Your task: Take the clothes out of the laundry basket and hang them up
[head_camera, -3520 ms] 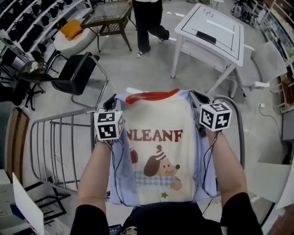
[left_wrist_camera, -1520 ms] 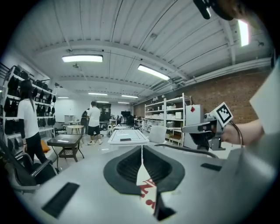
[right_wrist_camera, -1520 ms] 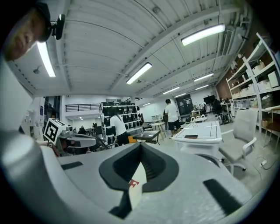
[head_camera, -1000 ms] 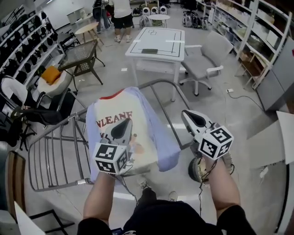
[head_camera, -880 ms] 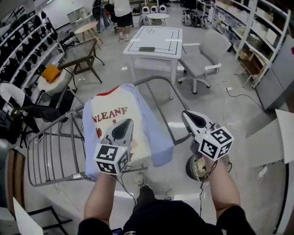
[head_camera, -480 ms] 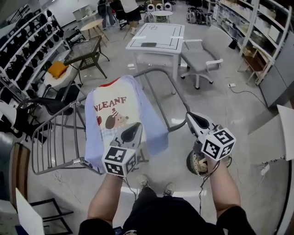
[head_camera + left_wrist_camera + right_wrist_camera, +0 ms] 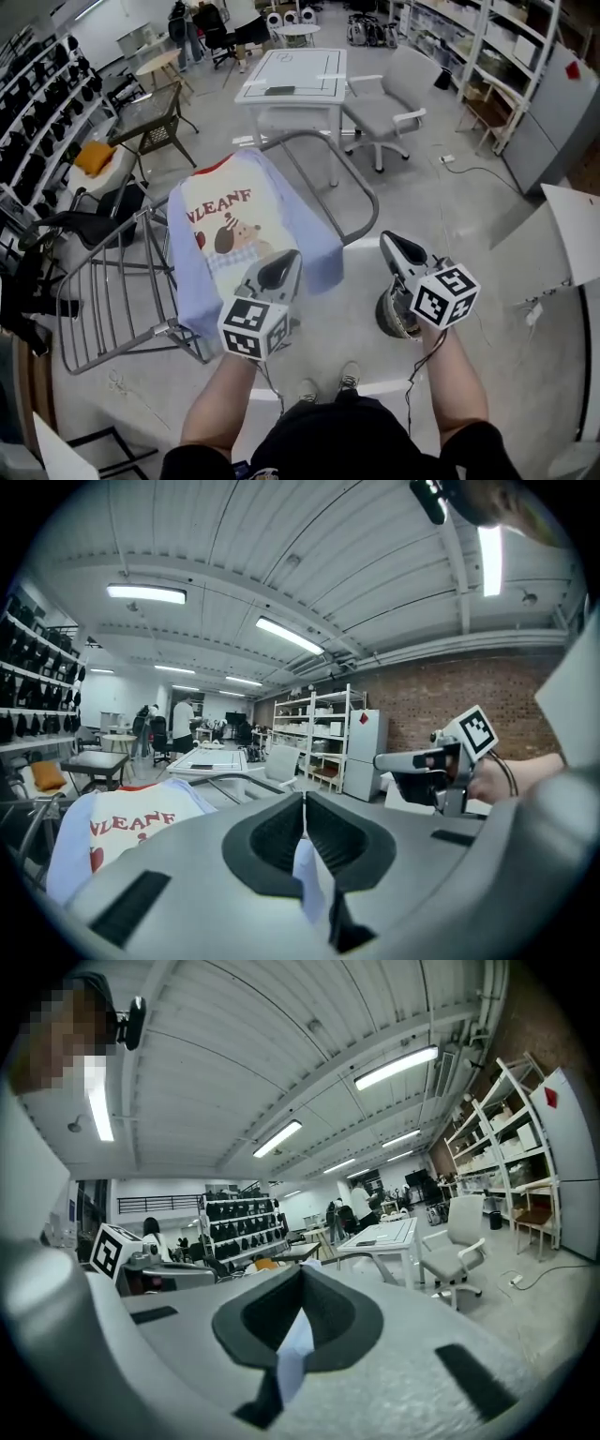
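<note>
A cream and pale blue child's shirt (image 7: 234, 225) with a dog print lies draped over the grey metal drying rack (image 7: 112, 291); it also shows at the lower left of the left gripper view (image 7: 122, 832). My left gripper (image 7: 280, 264) hangs just in front of the shirt's lower hem, jaws shut (image 7: 303, 799) with nothing in them. My right gripper (image 7: 388, 241) is off to the right over the floor, also shut (image 7: 300, 1269) and empty. Under it on the floor stands a round basket (image 7: 392, 319), partly hidden.
Beyond the rack stand a white table (image 7: 291, 75) and a grey office chair (image 7: 389, 103). A black chair (image 7: 84, 220) and a wicker table (image 7: 150, 112) are at the left. Shelving (image 7: 487, 56) lines the right wall. People (image 7: 187, 19) stand far back.
Both grippers, which held the shirt's shoulders earlier, have let go and drawn back and to the right. The shirt stays draped on the rack.
</note>
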`<action>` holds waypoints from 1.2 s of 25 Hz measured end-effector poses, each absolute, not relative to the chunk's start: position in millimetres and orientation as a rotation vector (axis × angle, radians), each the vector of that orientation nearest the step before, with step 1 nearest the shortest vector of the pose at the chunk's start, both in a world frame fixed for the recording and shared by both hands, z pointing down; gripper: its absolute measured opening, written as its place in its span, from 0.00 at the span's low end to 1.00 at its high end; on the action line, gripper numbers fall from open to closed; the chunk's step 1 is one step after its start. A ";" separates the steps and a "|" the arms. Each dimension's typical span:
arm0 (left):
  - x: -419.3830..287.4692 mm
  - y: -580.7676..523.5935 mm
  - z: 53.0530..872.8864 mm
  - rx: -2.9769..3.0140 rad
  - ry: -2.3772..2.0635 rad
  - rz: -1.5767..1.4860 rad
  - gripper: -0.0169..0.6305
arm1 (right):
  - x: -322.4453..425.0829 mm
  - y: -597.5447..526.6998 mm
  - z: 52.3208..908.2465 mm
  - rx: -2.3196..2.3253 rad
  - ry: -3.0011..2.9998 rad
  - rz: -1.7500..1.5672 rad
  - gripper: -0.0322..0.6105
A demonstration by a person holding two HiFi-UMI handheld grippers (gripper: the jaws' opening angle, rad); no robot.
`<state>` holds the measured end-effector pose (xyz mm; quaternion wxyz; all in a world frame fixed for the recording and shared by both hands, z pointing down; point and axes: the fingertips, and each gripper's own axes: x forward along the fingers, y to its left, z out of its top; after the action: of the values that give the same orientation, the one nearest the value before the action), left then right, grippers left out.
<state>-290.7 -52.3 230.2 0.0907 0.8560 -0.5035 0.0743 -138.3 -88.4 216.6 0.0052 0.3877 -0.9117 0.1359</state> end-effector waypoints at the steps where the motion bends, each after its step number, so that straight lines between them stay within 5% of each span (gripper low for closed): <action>1: -291.7 -46.6 230.5 2.562 -1.470 0.221 0.05 | -139.7 -80.6 216.4 1.242 -2.845 0.425 0.06; 9: -268.6 -12.8 241.4 2.689 -1.221 0.212 0.05 | -120.5 -17.1 219.5 1.478 -2.729 0.410 0.06; 30: -50.8 32.0 271.3 2.795 -0.826 0.272 0.05 | 104.4 73.5 243.3 1.890 -2.494 0.483 0.06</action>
<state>-50.8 32.0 271.3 0.1071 0.9494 -0.2805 0.0924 104.4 73.5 243.3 -0.0124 0.5969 -0.7876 0.1526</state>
